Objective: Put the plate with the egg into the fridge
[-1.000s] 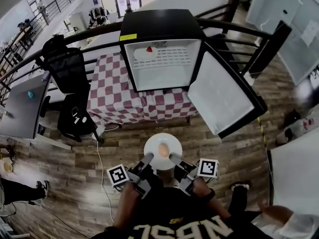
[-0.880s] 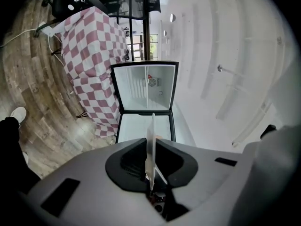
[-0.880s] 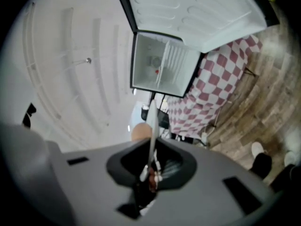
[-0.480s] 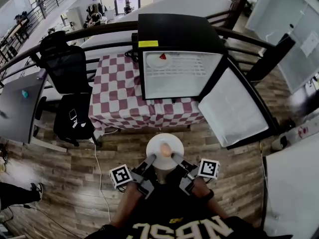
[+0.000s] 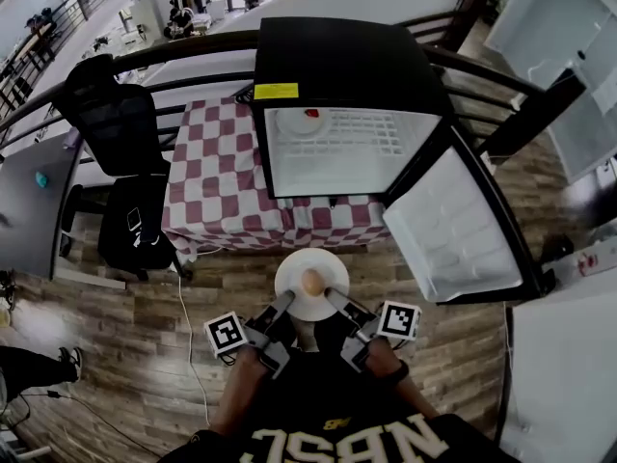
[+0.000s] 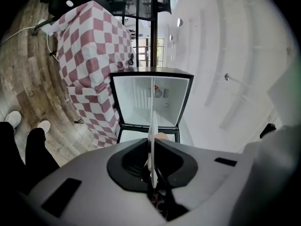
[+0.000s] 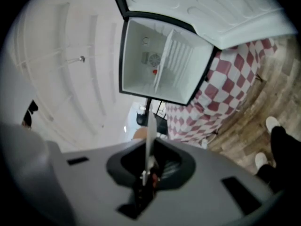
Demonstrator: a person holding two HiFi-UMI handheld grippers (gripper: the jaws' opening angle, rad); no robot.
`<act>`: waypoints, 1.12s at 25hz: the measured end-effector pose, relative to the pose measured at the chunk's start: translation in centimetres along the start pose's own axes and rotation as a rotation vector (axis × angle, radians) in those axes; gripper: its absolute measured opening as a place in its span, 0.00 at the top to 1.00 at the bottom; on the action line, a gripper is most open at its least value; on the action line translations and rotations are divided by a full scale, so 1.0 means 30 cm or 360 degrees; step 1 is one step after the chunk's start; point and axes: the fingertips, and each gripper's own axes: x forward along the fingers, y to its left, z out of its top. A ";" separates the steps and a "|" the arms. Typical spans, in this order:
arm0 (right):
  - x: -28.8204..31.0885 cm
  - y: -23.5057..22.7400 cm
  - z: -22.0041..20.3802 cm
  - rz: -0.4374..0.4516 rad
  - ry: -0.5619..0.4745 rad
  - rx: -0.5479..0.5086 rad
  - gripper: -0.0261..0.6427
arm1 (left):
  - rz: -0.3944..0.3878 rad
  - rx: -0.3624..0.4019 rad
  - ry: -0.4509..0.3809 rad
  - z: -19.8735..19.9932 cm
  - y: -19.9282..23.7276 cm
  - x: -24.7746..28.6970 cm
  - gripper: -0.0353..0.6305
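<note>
A white plate (image 5: pixel 297 300) with a brown egg (image 5: pixel 312 283) on it is carried level in front of me, over the wooden floor. My left gripper (image 5: pixel 283 305) is shut on its near left rim and my right gripper (image 5: pixel 334 301) on its near right rim. In the left gripper view the plate (image 6: pixel 153 135) shows edge-on in the jaws of the left gripper (image 6: pixel 151 173), with the egg (image 6: pixel 162 136) beyond. The right gripper (image 7: pixel 146 175) clamps the plate (image 7: pixel 150 138) the same way. Ahead stands the black mini fridge (image 5: pixel 333 61), its door (image 5: pixel 453 230) swung open to the right.
Inside the fridge, a small plate with something red (image 5: pixel 307 119) lies on the wire shelf at the upper left. The fridge rests on a table with a red-and-white checked cloth (image 5: pixel 212 181). A black office chair (image 5: pixel 116 123) and a dark railing (image 5: pixel 183 51) stand to the left.
Both grippers have carried the plate forward toward the fridge, which now looks nearer and larger. Their hold on the plate is unchanged.
</note>
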 end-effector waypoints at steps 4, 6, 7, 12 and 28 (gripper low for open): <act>0.015 0.010 0.129 0.0079 0.0004 0.0035 0.90 | 0.0001 0.0073 0.0012 0.024 -0.049 0.127 0.88; 0.019 0.006 0.196 0.0099 -0.0014 0.0057 0.90 | 0.0007 0.0084 -0.0004 0.037 -0.063 0.190 0.88; 0.023 0.009 0.232 0.0123 -0.0022 0.0062 0.90 | 0.0004 0.0083 -0.0012 0.045 -0.068 0.222 0.88; 0.006 -0.004 0.417 0.0133 -0.0071 0.0054 0.90 | 0.0005 0.0105 -0.0024 0.063 -0.097 0.403 0.88; 0.008 -0.036 0.740 0.0176 -0.0267 0.0046 0.90 | 0.0191 0.0255 0.0007 0.102 -0.126 0.739 0.89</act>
